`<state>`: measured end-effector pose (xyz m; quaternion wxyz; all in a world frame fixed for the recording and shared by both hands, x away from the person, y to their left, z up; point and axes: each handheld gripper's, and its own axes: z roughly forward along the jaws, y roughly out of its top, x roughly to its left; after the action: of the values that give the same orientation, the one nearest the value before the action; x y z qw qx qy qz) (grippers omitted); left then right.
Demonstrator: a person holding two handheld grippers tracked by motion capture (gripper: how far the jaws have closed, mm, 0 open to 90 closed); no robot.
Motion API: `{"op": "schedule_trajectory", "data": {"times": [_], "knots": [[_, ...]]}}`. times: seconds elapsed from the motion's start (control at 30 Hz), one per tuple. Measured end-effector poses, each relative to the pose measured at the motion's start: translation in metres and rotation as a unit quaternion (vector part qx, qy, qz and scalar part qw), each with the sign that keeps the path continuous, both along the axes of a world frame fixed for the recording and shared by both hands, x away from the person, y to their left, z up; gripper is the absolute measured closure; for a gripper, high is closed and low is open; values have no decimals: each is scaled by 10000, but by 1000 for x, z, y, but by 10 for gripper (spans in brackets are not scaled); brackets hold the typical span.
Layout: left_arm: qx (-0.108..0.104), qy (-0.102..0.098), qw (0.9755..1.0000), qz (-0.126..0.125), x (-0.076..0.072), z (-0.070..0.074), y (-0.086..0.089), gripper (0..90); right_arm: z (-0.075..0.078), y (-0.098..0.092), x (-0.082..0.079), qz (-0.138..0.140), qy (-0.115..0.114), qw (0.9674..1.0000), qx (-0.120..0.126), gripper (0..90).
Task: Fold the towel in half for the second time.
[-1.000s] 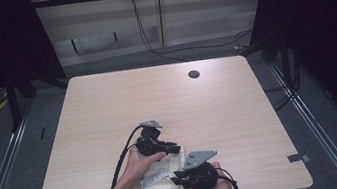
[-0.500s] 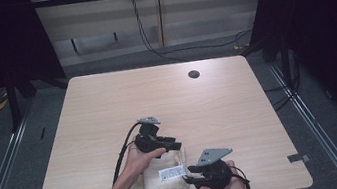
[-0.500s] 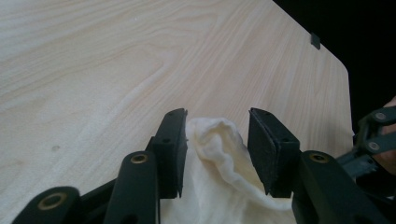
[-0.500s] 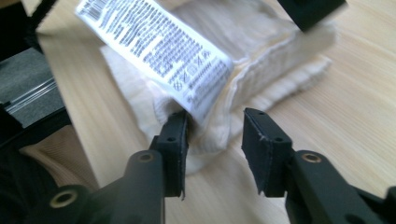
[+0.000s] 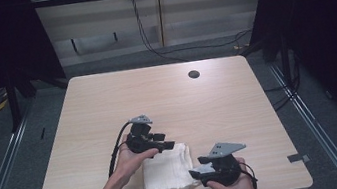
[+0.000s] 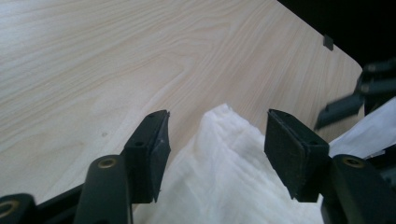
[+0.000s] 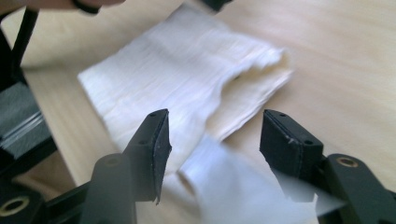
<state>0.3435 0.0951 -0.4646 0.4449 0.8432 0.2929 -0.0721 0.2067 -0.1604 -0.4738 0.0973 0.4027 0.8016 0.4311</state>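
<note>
While both tongs are hanging low over the pale wood-grain worktop (image 5: 108,108), the folded white square cloth (image 5: 168,174) is lying flat between them, near the person's edge.

Left tongs (image 5: 166,145) are sitting at the cloth's far corner, jaws spread wide and just been opening. In the left gripper view the left tongs (image 6: 215,154) are straddling that corner of the cloth (image 6: 224,186): fabric is lying between and under the pads, but neither pad is pressing on it, so nothing is being gripped. The person's left hand (image 5: 133,158) is wrapping the body, cable trailing back toward the person.

Right tongs (image 5: 199,173) are sitting at the cloth's near-right edge, jaws also spread wide and just been opening. In the right gripper view the right tongs (image 7: 215,154) are looking across the cloth (image 7: 159,79), with its layered edges showing ahead of the right jaw. A blurred white flap is lying close under the pads; pads are standing clear of it, not clamping. The right hand (image 5: 236,188) is holding the body from below, grey three-cornered plate on top.

A small dark round hole (image 5: 194,74) is sitting in the worktop well beyond both tongs.
</note>
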Motion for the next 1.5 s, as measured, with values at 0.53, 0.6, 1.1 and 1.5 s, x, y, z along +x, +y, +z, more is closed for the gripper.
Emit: {"op": "schedule_trajectory", "data": {"times": [0.53, 0.6, 1.1, 1.5], "knots": [[191, -467, 9983, 276, -30, 19, 56, 334, 24, -35, 18, -366, -268, 9988, 199, 407], [251, -474, 9981, 309, -35, 17, 64, 331, 27, -40, 19, -378, -323, 9985, 214, 407], [399, -271, 9944, 942, -71, 7, 125, 326, 16, -76, 14, -552, -215, 9981, 148, 397], [378, -454, 9865, 1527, -99, -7, 161, 331, 13, -108, 9, -1160, -415, 9922, 200, 384]]}}
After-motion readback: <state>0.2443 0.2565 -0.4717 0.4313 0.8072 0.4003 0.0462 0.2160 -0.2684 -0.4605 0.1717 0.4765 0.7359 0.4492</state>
